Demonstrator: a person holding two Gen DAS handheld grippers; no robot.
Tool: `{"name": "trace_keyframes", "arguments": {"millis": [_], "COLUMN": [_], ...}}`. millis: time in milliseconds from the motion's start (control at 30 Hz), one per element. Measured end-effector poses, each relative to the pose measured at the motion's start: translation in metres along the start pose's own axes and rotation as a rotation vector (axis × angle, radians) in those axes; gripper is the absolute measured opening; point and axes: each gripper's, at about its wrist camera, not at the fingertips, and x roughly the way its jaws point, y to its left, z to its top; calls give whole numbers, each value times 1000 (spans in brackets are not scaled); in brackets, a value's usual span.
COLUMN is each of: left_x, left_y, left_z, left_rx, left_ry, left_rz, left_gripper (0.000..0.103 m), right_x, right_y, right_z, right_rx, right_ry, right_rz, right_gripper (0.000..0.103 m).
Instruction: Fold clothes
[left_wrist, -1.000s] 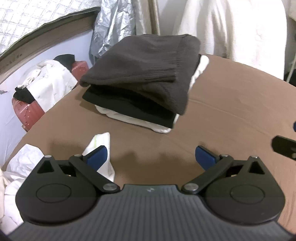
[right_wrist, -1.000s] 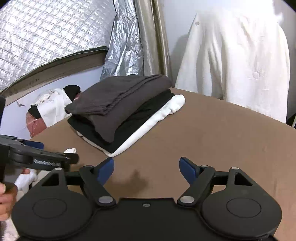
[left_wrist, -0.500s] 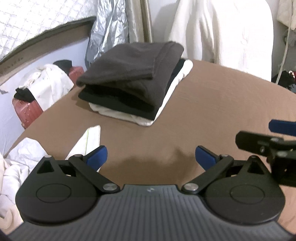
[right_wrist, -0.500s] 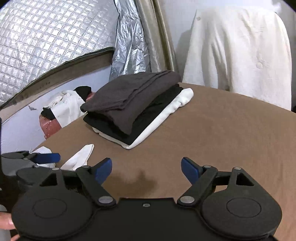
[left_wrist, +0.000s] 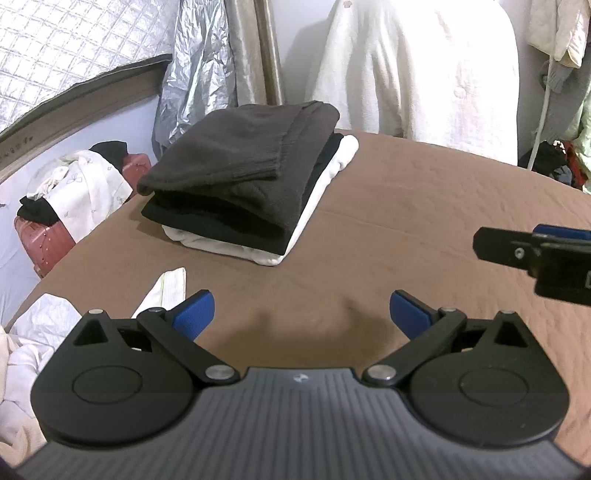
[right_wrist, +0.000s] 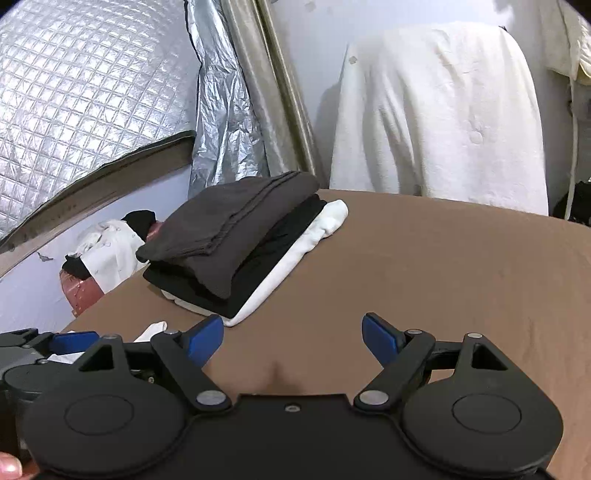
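A stack of folded clothes (left_wrist: 240, 177) lies at the far left of the brown table (left_wrist: 424, 221): a dark grey knit on top, a black garment under it, a white one at the bottom. It also shows in the right wrist view (right_wrist: 236, 240). My left gripper (left_wrist: 301, 314) is open and empty, low over bare table in front of the stack. My right gripper (right_wrist: 293, 338) is open and empty, to the right of the left one. Unfolded white clothes (left_wrist: 33, 339) lie at the table's left edge, with a white corner (left_wrist: 166, 291) beside the left finger.
A red suitcase with loose clothes on it (left_wrist: 62, 206) stands on the floor left of the table. A white garment (left_wrist: 417, 70) hangs behind the table. Silver insulation sheet (right_wrist: 85, 85) covers the back left wall. More clothes (left_wrist: 561, 162) are piled at far right.
Both grippers have drawn back from the folded stack and risen a little. The right gripper shows higher at the right edge of the left view. Both stay open.
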Motion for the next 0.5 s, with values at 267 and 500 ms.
{"name": "trace_keyframes", "arguments": {"millis": [267, 500], "left_x": [1, 1], "left_y": [-1, -2], "left_z": [1, 0], "left_rx": [3, 17], "left_ry": [8, 10], "left_rz": [17, 24], "left_gripper": [103, 103], "right_x": [2, 5], "right_y": [10, 17], "right_z": [-5, -7], "right_rx": [-32, -70], "right_ry": [1, -2], "right_rz": [-14, -30], "right_gripper": [86, 86]}}
